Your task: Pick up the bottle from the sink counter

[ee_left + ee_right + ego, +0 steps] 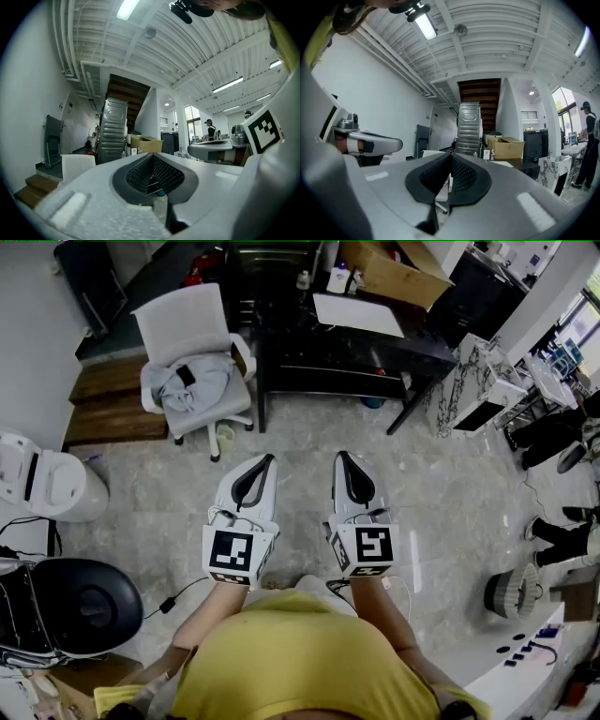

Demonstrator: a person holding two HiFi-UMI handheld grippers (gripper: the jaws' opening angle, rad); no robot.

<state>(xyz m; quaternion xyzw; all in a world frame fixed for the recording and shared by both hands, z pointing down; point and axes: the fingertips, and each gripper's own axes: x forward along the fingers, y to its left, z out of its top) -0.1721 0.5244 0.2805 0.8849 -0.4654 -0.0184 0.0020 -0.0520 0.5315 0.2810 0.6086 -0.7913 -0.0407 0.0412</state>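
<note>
My left gripper (266,461) and right gripper (341,457) are held side by side at waist height over the pale stone floor. Both point toward the far dark table (347,343). Each pair of jaws meets at the tip with nothing between them, as the left gripper (151,157) and right gripper (450,157) views also show. A few small bottles (303,279) stand at the table's far end, well beyond both grippers. They appear tiny next to a cardboard box (146,143) in the left gripper view. I cannot make out a sink counter.
A white office chair (192,362) with grey clothing on it stands ahead to the left, with wooden steps (112,404) beside it. A marble-patterned counter (473,381) is ahead on the right. A white appliance (42,484) and a black round unit (80,606) sit on my left. A person's legs (562,531) show at the right edge.
</note>
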